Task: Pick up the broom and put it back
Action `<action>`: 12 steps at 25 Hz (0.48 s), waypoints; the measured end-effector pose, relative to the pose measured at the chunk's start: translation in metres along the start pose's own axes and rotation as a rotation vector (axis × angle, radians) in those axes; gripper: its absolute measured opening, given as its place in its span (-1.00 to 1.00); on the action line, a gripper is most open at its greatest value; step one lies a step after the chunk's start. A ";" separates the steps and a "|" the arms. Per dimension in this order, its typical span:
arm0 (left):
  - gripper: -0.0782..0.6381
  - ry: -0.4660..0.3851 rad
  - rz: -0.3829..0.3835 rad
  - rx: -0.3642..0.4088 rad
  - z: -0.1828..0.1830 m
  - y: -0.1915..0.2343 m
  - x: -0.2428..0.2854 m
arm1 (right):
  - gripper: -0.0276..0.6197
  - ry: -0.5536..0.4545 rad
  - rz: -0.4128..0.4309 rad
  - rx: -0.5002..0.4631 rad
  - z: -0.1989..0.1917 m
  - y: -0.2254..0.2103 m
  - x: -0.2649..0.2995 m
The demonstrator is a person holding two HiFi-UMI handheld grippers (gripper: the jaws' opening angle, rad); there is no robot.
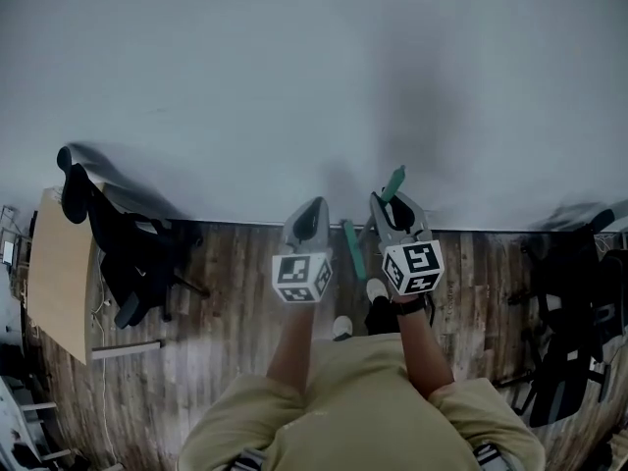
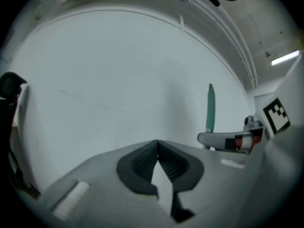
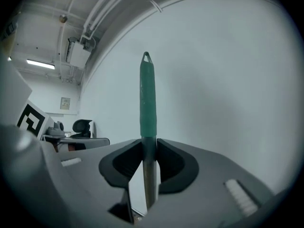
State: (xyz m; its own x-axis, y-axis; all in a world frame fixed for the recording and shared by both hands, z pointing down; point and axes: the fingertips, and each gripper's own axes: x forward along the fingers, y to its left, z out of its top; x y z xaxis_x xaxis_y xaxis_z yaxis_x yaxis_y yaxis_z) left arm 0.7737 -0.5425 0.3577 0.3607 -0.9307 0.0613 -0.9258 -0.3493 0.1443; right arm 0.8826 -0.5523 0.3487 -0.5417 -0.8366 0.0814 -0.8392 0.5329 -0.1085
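Note:
The broom's handle has a green grip (image 3: 147,99) over a grey metal shaft and stands upright between my right gripper's (image 3: 149,146) jaws, which are shut on it. In the head view the green grip end (image 1: 393,183) pokes up above my right gripper (image 1: 391,202), and a green lower part of the broom (image 1: 353,248) shows below near the floor. My left gripper (image 1: 312,212) is level beside it, jaws shut with nothing between them. From the left gripper view (image 2: 157,146) the green handle (image 2: 210,109) rises to the right in front of the white wall.
A plain white wall (image 1: 314,77) fills the space ahead. A black office chair (image 1: 128,253) and a wooden desk (image 1: 59,273) stand at the left on the wood floor (image 1: 235,292). Dark chairs and gear (image 1: 574,302) stand at the right. My shoes (image 1: 377,289) are below.

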 end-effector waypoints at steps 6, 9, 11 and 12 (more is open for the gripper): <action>-0.79 -0.052 0.058 0.089 0.044 0.001 -0.034 | -0.64 -0.128 0.092 -0.043 0.055 0.038 -0.007; -0.79 -0.091 0.135 0.110 0.058 0.014 -0.051 | -0.64 -0.159 0.169 -0.051 0.069 0.058 0.002; -0.79 -0.134 0.188 0.086 0.068 0.028 -0.060 | -0.64 -0.169 0.234 -0.050 0.076 0.072 0.013; -0.79 -0.147 0.215 0.084 0.073 0.035 -0.065 | -0.64 -0.170 0.269 -0.048 0.078 0.079 0.019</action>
State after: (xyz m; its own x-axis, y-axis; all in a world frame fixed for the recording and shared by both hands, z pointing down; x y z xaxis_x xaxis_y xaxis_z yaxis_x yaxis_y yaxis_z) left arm 0.7098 -0.5023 0.2871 0.1396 -0.9882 -0.0636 -0.9878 -0.1435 0.0612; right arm 0.8096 -0.5362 0.2641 -0.7325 -0.6716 -0.1109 -0.6701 0.7401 -0.0563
